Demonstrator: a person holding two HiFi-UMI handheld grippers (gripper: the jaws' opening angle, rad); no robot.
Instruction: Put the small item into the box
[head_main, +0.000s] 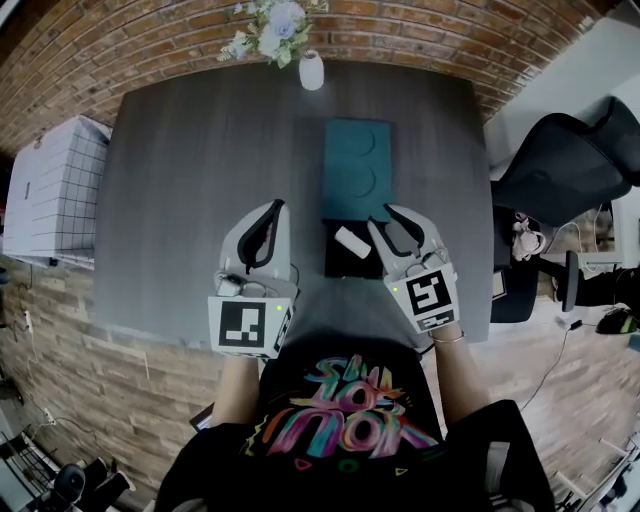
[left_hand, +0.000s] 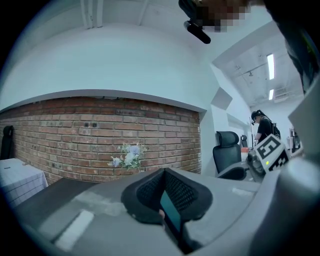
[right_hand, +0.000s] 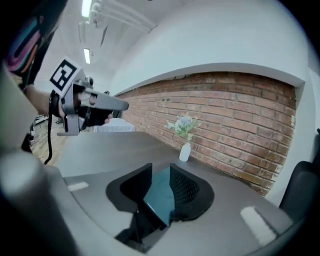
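Small item (head_main: 351, 241), a white block, lies inside the open black box (head_main: 345, 266) near the front edge of the table (head_main: 180, 200), and only the head view shows me that. There the teal lid (head_main: 357, 168) lies flat just behind the box. My left gripper (head_main: 272, 212) hangs to the box's left and my right gripper (head_main: 385, 222) over its right rim, 1 jaw tip close beside the item. A vase (head_main: 311, 72) of flowers stands at the far edge before the brick wall (head_main: 120, 50). In the left gripper view my 2 jaws stand a narrow slit apart, holding nothing, with a sliver of the lid showing through; a black office chair (left_hand: 227, 150) and a person (left_hand: 262, 127) stand far right. In the right gripper view those jaws gape wider, empty, framing the lid, and they block the item from sight.
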